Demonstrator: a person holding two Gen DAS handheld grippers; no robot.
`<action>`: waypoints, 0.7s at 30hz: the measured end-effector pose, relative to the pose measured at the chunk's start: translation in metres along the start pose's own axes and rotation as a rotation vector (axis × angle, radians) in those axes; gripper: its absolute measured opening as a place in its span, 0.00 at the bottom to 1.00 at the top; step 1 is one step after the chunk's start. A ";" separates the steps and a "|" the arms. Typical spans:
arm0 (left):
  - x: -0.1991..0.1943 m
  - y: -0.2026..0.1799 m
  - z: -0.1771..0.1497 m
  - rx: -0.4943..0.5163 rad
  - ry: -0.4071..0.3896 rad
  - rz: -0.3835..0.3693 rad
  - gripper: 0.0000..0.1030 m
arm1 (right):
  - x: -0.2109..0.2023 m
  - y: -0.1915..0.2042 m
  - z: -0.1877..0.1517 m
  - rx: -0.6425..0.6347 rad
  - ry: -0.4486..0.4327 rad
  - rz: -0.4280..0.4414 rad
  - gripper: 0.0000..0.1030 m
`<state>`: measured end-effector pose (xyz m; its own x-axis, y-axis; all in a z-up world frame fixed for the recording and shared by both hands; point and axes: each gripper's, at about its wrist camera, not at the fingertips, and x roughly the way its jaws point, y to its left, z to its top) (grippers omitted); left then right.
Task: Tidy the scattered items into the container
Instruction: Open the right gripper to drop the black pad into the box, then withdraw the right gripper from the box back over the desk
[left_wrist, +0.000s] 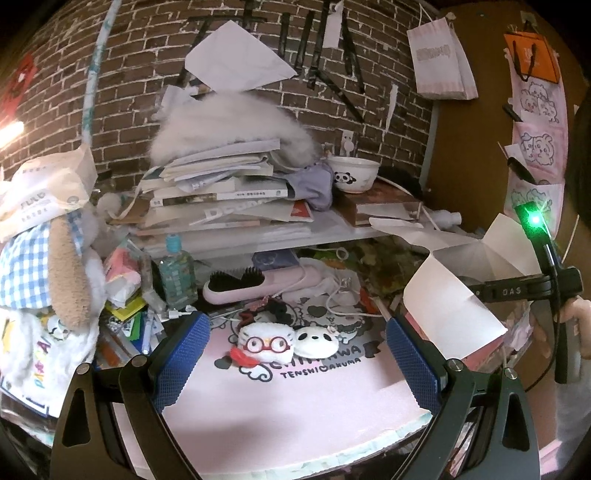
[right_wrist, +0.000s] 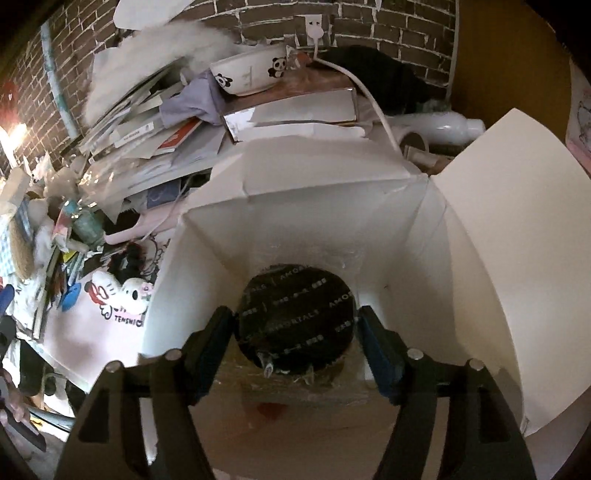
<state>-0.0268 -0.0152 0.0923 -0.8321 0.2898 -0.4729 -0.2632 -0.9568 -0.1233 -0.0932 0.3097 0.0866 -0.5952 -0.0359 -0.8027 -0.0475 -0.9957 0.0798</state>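
Note:
My left gripper (left_wrist: 297, 320) hangs open over a pink printed mat (left_wrist: 295, 398). Just ahead of its blue pads lie two small plush toys side by side: a white one with red glasses (left_wrist: 264, 343) and a panda face (left_wrist: 318, 339). Both also show in the right wrist view, the white plush (right_wrist: 105, 288) and the panda plush (right_wrist: 135, 293). To the right stands a white cardboard box (left_wrist: 454, 310) with its flaps up. My right gripper (right_wrist: 295, 317) reaches down inside the box (right_wrist: 424, 240), its pads pressed against both sides of a black round tin (right_wrist: 295, 306) with printed lettering.
A pink hairbrush (left_wrist: 251, 286), a clear bottle with a blue cap (left_wrist: 177, 273), a plush dog in blue gingham (left_wrist: 55, 266) and loose packets crowd the left. Behind, a shelf holds stacked books (left_wrist: 221, 195) and a panda bowl (left_wrist: 352, 173). A hand (left_wrist: 576, 314) grips the right tool.

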 end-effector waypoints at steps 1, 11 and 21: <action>0.000 -0.001 0.000 0.002 0.001 -0.001 0.93 | -0.001 0.000 0.000 0.002 -0.004 -0.002 0.74; 0.003 -0.007 0.000 0.016 0.008 -0.009 0.93 | -0.007 0.005 -0.001 -0.028 -0.016 -0.024 0.75; 0.008 -0.001 -0.004 -0.003 0.029 0.006 0.93 | -0.035 0.031 -0.005 -0.086 -0.106 -0.028 0.75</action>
<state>-0.0311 -0.0117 0.0851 -0.8190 0.2837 -0.4988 -0.2569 -0.9585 -0.1234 -0.0697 0.2796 0.1139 -0.6762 -0.0034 -0.7367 0.0013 -1.0000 0.0035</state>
